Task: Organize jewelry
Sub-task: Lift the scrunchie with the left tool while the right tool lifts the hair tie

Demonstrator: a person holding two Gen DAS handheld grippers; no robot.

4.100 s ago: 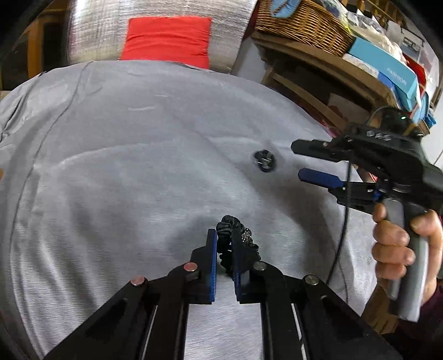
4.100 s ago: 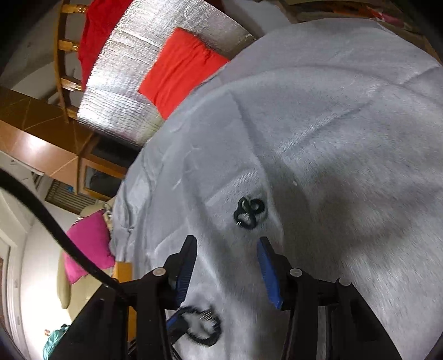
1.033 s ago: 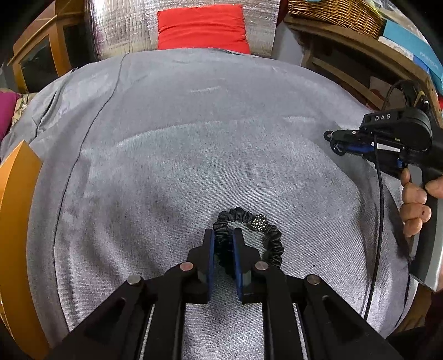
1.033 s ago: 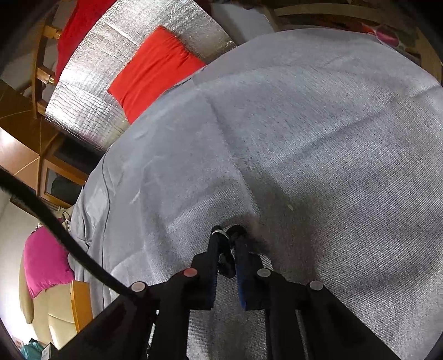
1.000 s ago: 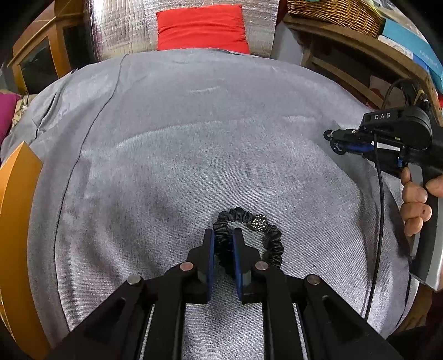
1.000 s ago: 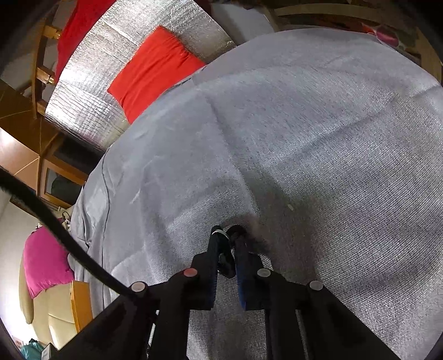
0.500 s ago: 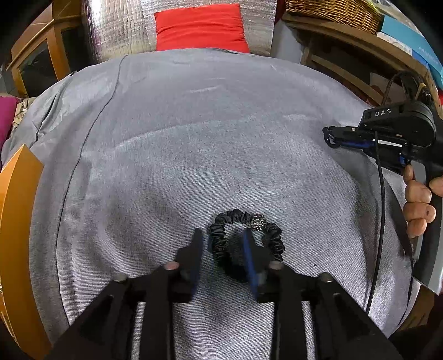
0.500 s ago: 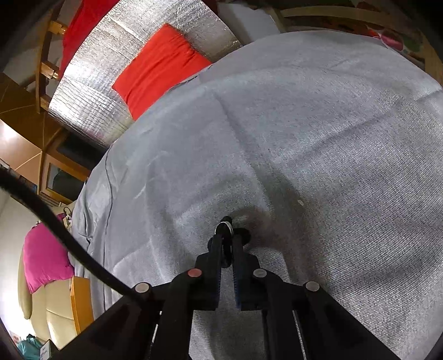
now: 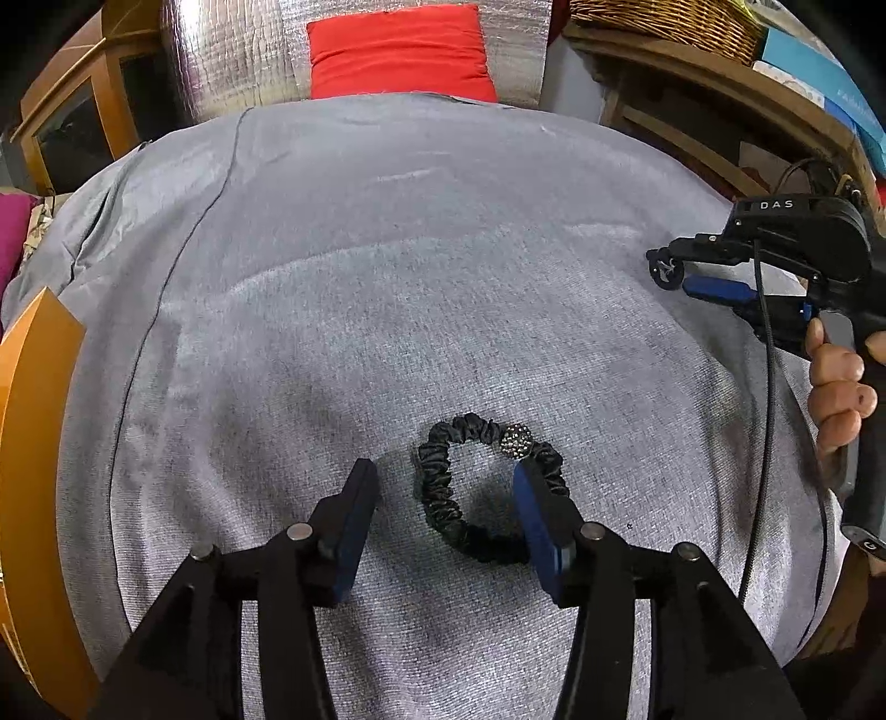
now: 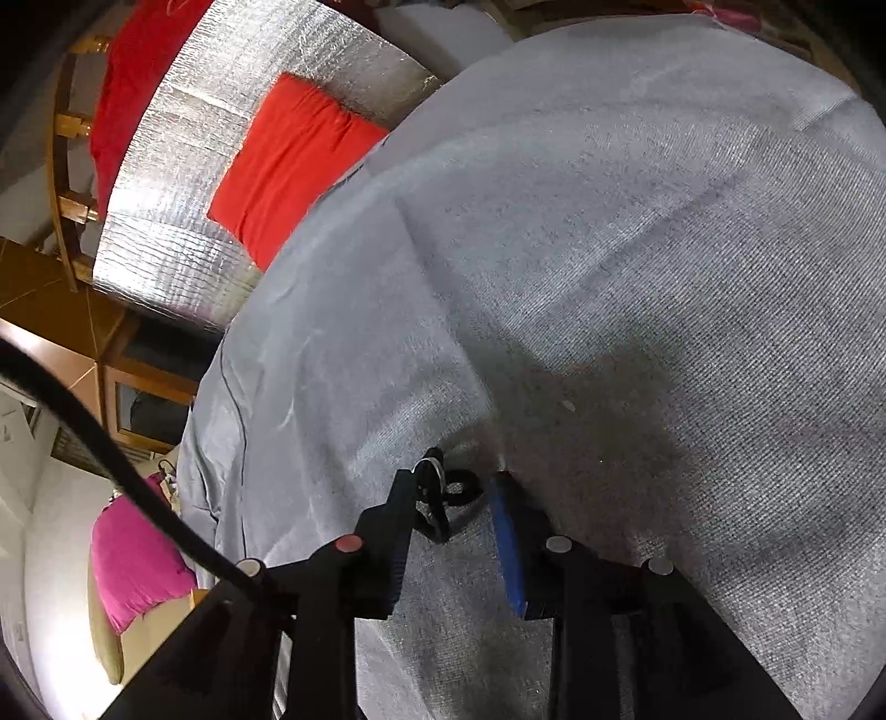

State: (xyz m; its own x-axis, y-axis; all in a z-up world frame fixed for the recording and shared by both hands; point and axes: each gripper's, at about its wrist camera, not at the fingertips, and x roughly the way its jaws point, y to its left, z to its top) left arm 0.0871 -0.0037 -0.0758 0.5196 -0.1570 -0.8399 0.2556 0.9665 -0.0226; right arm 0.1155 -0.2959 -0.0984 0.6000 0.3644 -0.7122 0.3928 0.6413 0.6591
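While you look along the left tool (image 9: 446,498), its two blue-padded fingers (image 9: 354,520) stand wide apart over the grey woven cloth (image 9: 387,277) that covers the counter. Your black ruched fabric bracelet with a sparkling dark bead (image 9: 487,487) lies flat on that cloth as an open loop, between the fingers and nearer the one at 4 o'clock, which overlaps its edge in this view; whether they touch I cannot tell. The bead sits at about 1 o'clock on the loop. At 3 o'clock you see your right hand (image 9: 841,387) wrapped around the grip of the right tool (image 9: 673,274), with a thin black cable (image 9: 767,387) hanging down from it. A small black ring-shaped piece with a silver clasp (image 9: 664,271) shows at that tool's tip. At 12 o'clock a red cushion (image 9: 401,52) leans on a silver quilted backrest (image 9: 232,55), and a woven wicker basket (image 9: 664,22) stands on a wooden shelf at 1 o'clock.

From the right wrist view, the right tool (image 10: 451,498) has its fingers (image 10: 506,543) partly apart. The small black piece (image 10: 443,487) lies between them, close against the finger at 7 o'clock; you cannot tell from here whether it is gripped or simply resting on the grey cloth (image 10: 664,277). The red cushion (image 10: 293,160) sits at 10 o'clock, and a magenta cushion (image 10: 133,559) shows at 8 o'clock beyond the cloth's edge.
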